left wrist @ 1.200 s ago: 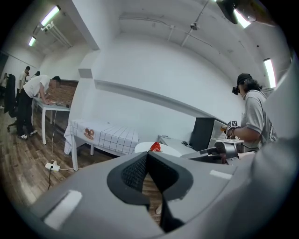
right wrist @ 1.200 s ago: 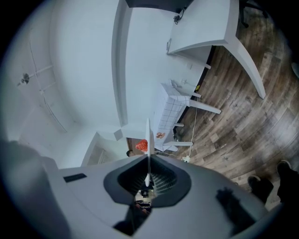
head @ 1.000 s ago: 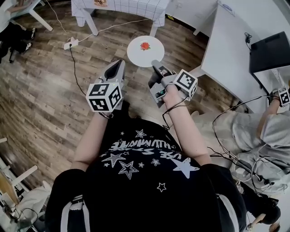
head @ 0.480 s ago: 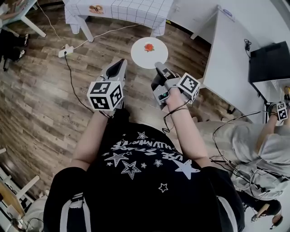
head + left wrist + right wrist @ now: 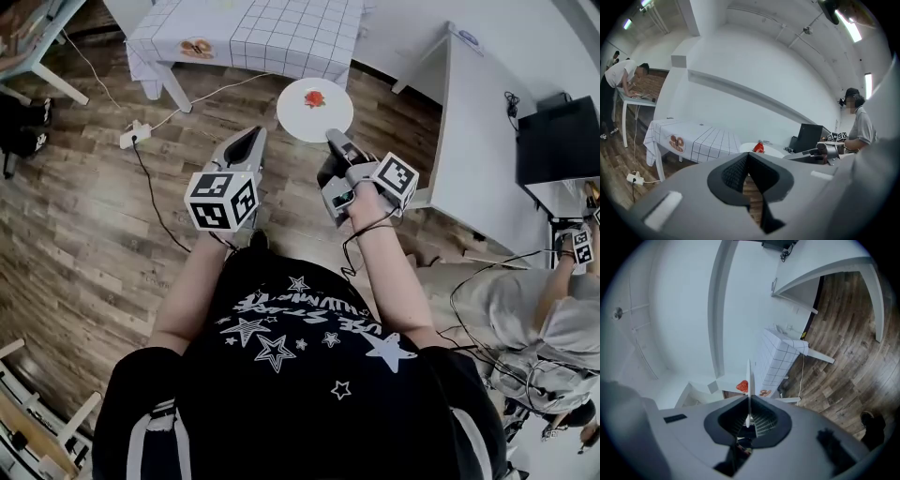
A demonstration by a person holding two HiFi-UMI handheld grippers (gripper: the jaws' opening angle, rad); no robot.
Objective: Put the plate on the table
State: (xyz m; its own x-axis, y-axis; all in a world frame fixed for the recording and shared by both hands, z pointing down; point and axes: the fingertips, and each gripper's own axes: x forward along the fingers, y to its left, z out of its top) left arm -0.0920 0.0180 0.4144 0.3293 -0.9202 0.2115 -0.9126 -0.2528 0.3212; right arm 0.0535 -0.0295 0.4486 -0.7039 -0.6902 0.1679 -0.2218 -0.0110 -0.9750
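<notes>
the right claw point(image 5: 749, 420) pinches the rim of the white plate point(image 5: 315, 117), held in the air over the wood floor point(image 5: 84, 187), near the checked worktop's point(image 5: 272, 37) near edge. the left claw point(image 5: 748, 164) is pressed together, empty. the plate's red mark is too small to make out.
</notes>
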